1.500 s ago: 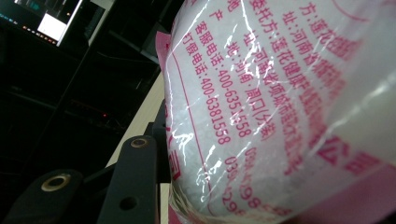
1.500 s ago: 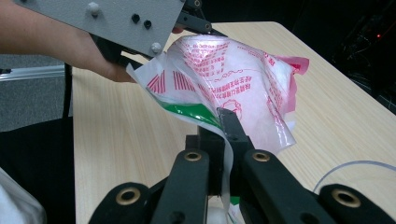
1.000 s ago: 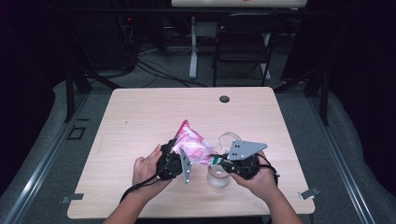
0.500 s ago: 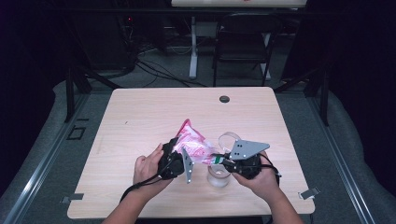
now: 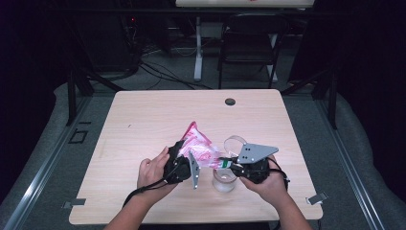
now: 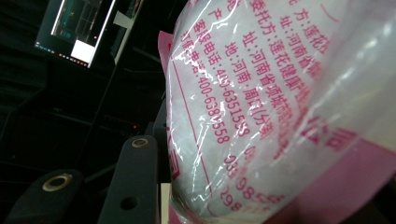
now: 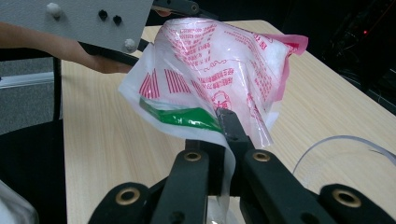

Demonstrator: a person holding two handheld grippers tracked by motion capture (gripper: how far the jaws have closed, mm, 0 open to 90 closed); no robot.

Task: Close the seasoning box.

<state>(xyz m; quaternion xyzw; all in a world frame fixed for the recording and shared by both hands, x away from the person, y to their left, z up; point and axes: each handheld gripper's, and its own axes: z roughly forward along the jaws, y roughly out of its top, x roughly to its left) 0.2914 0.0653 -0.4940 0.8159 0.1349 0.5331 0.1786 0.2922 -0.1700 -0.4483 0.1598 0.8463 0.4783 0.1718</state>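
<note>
A pink-and-white printed plastic bag (image 5: 198,147) of white grains hangs above the table between both grippers. My left gripper (image 5: 184,164) is shut on the bag's body; in the left gripper view the bag (image 6: 261,107) bulges beside one black finger (image 6: 135,182). My right gripper (image 5: 229,164) is shut on the bag's lower corner, and its jaws (image 7: 224,122) pinch the film just below a green stripe on the bag (image 7: 219,60). A clear cup (image 5: 224,180) stands on the table under that pinched corner.
A clear lid (image 5: 234,142) lies on the wooden table (image 5: 143,120) just behind the cup. A small black round cap (image 5: 230,101) sits near the far edge. A dark chair (image 5: 249,43) and cables stand beyond the table.
</note>
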